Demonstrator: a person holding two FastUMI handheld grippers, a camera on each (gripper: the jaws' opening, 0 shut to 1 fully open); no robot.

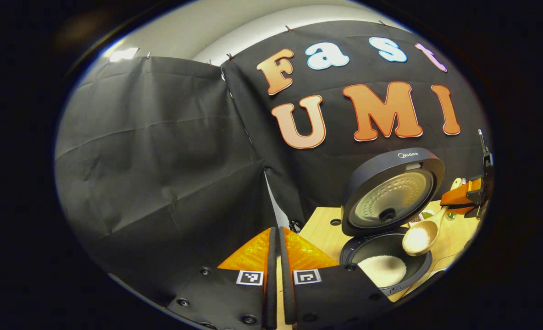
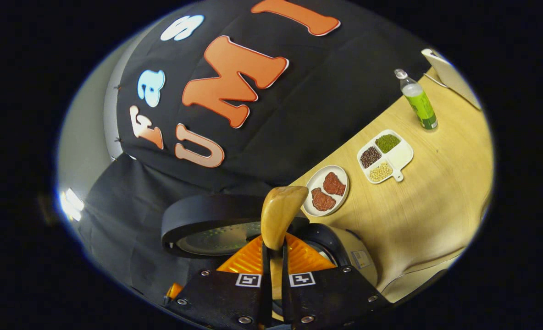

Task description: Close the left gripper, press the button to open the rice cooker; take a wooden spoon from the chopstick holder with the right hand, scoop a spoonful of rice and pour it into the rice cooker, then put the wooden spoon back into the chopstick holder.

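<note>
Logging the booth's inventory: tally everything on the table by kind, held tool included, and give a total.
Rice cooker, lid open, rice inside: 1
Wooden spoon, held by the right gripper: 1
Round plate with two reddish-brown pieces: 1
Divided dish of three kinds of beans: 1
Green bottle: 1
Total: 5

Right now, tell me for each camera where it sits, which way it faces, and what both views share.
Left gripper view: rides on the left gripper, fingers closed at the bottom; faces the booth wall, with the open rice cooker and rice-filled wooden spoon off to its right.
Right gripper view: rides on the right gripper, shut on the spoon handle; tilted, looking over the cooker lid toward the table with plate, divided dish and bottle.
Shared: rice cooker, wooden spoon, right gripper.
</note>
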